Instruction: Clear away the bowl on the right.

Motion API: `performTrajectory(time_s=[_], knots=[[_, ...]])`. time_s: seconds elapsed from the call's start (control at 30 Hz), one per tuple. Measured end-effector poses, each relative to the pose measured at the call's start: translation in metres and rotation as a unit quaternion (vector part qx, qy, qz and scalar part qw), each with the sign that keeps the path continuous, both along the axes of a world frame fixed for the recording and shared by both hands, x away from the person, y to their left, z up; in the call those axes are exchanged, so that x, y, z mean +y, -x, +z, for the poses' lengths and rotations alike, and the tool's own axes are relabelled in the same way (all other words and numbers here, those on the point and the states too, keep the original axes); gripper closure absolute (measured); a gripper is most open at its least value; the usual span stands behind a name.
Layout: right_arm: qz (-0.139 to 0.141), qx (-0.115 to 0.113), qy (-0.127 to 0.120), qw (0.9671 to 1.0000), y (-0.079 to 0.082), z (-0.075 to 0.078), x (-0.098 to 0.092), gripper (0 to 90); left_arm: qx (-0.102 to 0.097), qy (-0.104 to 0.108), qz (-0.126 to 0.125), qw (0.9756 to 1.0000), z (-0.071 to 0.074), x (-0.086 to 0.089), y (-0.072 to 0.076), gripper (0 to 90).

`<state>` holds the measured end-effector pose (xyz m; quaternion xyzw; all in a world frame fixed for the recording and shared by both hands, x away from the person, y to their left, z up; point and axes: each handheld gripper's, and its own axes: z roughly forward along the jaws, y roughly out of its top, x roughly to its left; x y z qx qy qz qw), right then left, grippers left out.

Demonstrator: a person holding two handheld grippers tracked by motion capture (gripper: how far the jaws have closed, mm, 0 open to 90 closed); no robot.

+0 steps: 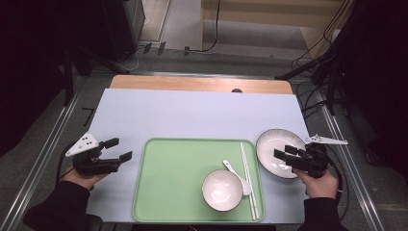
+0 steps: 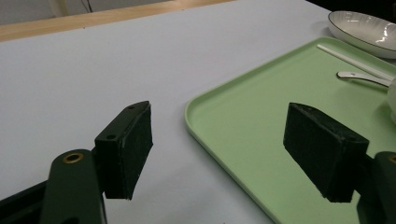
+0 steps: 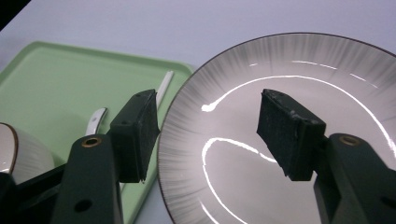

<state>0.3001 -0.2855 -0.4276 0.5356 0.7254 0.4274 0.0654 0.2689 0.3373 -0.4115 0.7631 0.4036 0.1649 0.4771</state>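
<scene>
Table-setting work is in hand, with a green tray [image 1: 163,192] on a white-covered table [image 1: 183,113]. On the tray sit a small white bowl [image 1: 222,190], a white ceramic spoon [image 1: 237,173] just at the bowl's 1 o'clock, and a pair of white chopsticks [image 1: 248,178] running along the tray's right side.

The thing being addressed is the shallow grey-streaked plate [image 1: 274,147], which lies on the table just off the tray's upper right corner, at about 2 o'clock from the bowl.

Right gripper [image 1: 287,155]: released, jaws spread with nothing between them. In the right gripper view [image 3: 205,135] it hangs over the plate's [image 3: 299,93] left rim, one jaw outside the rim above the tray edge, the other above the plate's well. No contact can be confirmed.

Left gripper [image 1: 119,149]: released and idle, holding nothing, resting over the table at the tray's 9 o'clock. In the left gripper view [image 2: 224,144] its jaws straddle the tray's [image 2: 243,107] near-left corner without touching it.

Judgement: the step appears to be taking the plate by its rim. Recommended practice:
- Lower until the rim lies well between the pads before clenching; the glaze looks slick.
- Grip square to the rim so the plate does not pivot.
- Lift level and keep clear of the chopsticks just beside it.
- Hold the left gripper away from the tray unless steadying is needed.
</scene>
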Motion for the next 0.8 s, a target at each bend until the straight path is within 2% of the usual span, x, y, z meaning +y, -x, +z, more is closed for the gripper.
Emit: performTrajectory(time_s=[0.03,0.13,0.33,0.43,0.5,0.57,0.73,0.8], knots=[[-0.004,0.001,0.0,1.0,-0.001,-0.001,-0.002,39.0,0.005,0.003,-0.005,1.0,0.0,0.0,0.0,27.7],[-0.013,0.0,0.002,0.9999,-0.003,-0.003,-0.007,39.2,0.002,-0.006,-0.01,0.9999,0.0,-0.002,0.001,29.7],[-0.028,0.001,0.004,0.9996,-0.006,-0.006,-0.017,39.8,-0.008,-0.001,0.0,1.0,0.001,0.0,0.001,30.5],[-0.033,0.002,0.006,0.9994,-0.008,-0.008,-0.022,39.8,0.005,0.008,-0.008,0.9999,0.0,0.0,0.001,30.3],[-0.037,0.001,0.007,0.9993,-0.009,-0.009,-0.024,40.0,0.006,-0.005,-0.006,1.0,-0.001,-0.002,0.001,28.7],[-0.041,-0.001,0.008,0.9991,-0.01,-0.009,-0.027,40.0,0.009,-0.003,-0.001,0.9999,-0.001,-0.002,0.001,26.8],[-0.055,0.003,0.01,0.9984,-0.012,-0.012,-0.038,40.5,0.005,0.005,-0.004,1.0,0.0,-0.001,0.001,26.4],[-0.061,0.004,0.011,0.998,-0.012,-0.013,-0.041,40.8,0.004,0.002,-0.009,1.0,0.0,-0.002,0.001,26.7]])
